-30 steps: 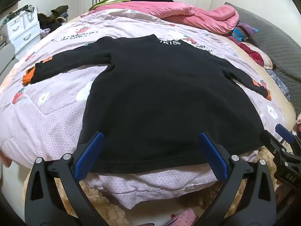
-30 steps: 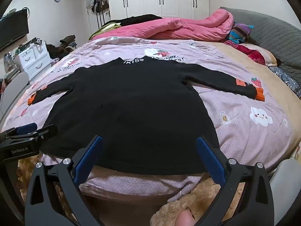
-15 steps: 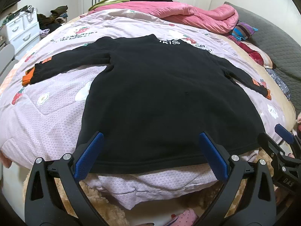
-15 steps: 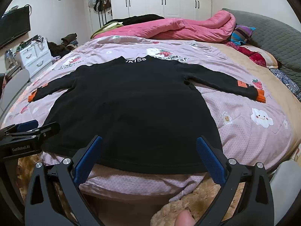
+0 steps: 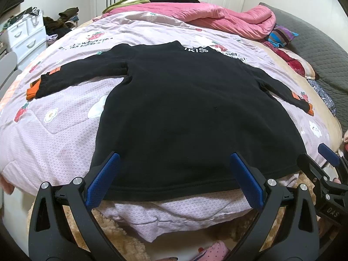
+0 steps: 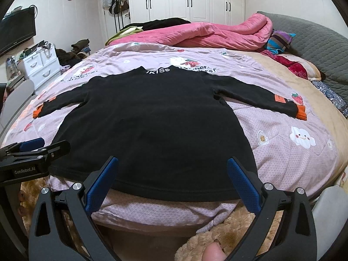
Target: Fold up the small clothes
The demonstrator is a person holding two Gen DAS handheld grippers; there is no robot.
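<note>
Black long-sleeved sweater point(image 5: 195, 117) with orange cuffs, spread flat, sleeves out, on pink printed quilt point(image 5: 65, 113) covering bed. Left hand-held gripper point(image 5: 174, 169) and right hand-held gripper point(image 6: 171, 171): both spread wide, empty, poised at sweater's hem.

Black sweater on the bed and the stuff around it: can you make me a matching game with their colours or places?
Things:
1. black sweater
2. sleeve cuffs
3. rumpled quilt
4. drawer chest

Match with:
A. white, left of the bed
B. orange
C. spread flat, neck away from the tongs
D. pink, far end of the bed

Pairs: 1-C, 2-B, 3-D, 4-A
</note>
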